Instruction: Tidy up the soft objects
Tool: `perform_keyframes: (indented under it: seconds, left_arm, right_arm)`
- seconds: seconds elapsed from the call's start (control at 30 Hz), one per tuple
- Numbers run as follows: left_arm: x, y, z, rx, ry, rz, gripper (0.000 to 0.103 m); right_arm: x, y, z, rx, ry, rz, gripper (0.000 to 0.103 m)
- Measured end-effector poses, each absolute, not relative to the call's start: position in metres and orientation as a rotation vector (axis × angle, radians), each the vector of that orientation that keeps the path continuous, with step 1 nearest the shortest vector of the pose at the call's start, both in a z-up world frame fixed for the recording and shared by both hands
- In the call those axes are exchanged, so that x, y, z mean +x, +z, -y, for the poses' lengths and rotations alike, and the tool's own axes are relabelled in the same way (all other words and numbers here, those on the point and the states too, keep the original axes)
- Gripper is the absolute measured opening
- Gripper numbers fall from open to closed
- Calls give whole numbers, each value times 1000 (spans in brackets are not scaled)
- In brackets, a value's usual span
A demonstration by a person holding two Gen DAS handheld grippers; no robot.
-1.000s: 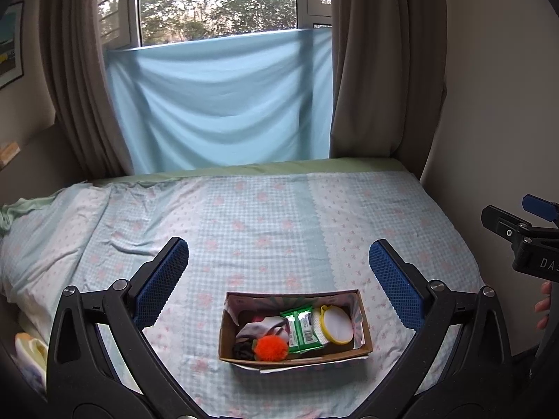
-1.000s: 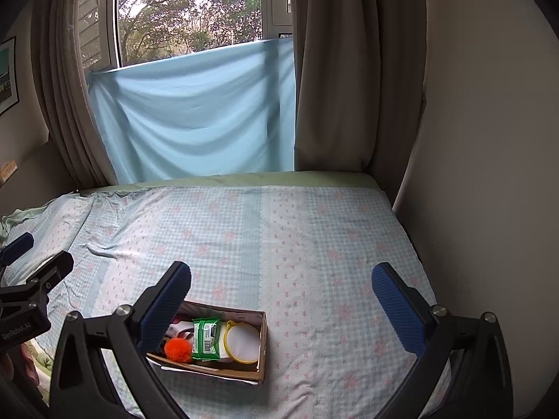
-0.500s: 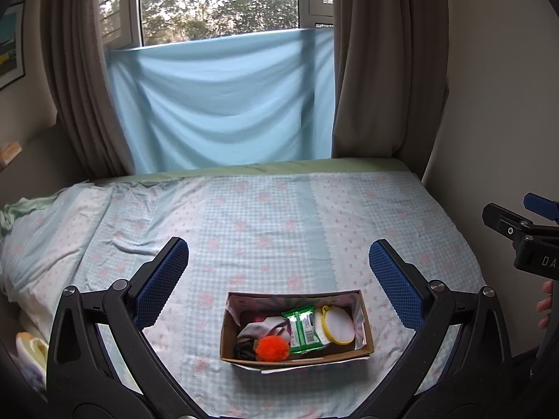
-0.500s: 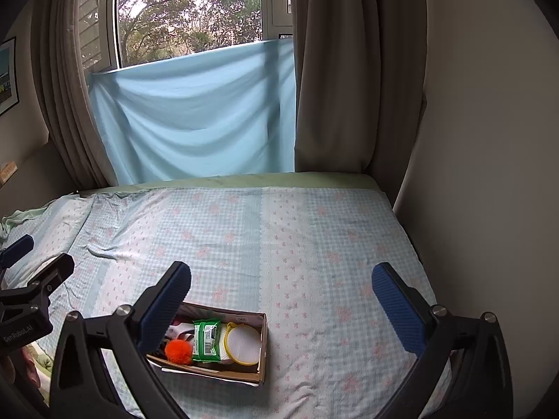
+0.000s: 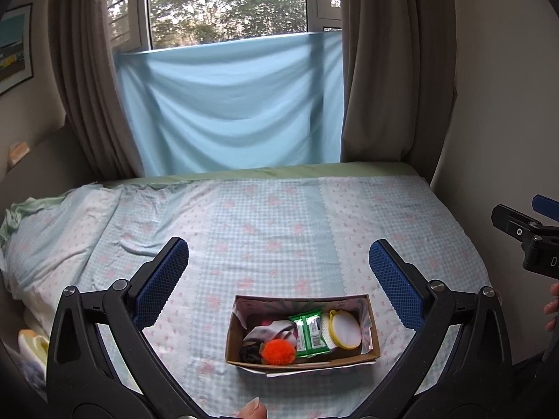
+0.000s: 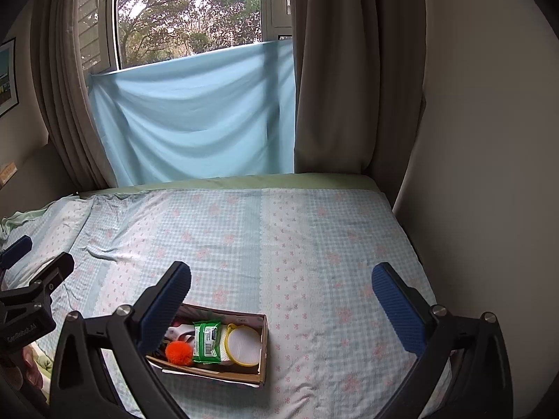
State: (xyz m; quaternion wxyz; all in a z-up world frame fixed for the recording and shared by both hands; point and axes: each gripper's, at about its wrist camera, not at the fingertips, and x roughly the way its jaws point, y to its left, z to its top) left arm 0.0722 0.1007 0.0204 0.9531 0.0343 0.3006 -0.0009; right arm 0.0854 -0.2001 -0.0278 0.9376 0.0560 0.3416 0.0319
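Cardboard box (image 5: 301, 331) sits on the bed (image 5: 279, 230) near its front edge, about mid-width, and it already holds everything soft you can see: orange pom-pom (image 5: 278, 351), green wipes pack (image 5: 311, 330), round yellow-rimmed pad (image 5: 345, 329), a pale crumpled cloth (image 5: 267, 331) and something dark in the front left corner that I can't identify.

Change over the last second: basically none. Both views have shifted only slightly and the box contents are in the same places. So no pick has started; you're hovering above the front edge.

Your left gripper (image 5: 278, 279) is spread wide, holding nothing, box framed between its fingers. Your right gripper (image 6: 281, 309) is equally wide and empty, off to the box's right; its left finger (image 6: 164, 309) overlaps the box's left end in that view, but contact isn't evident.

The rest of the bed looks bare apart from wrinkles toward the left edge.

My read: either the items are to come out and be sorted, or the gathering is done. Left gripper is better lined up to go in first.
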Motion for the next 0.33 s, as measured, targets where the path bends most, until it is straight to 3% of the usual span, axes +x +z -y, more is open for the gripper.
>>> perform_keyframes:
  seconds: [0.33]
  left_arm:
    - [68, 22, -101, 72, 22, -569, 103]
  right_arm:
    - [88, -26, 199, 116, 66, -698, 103]
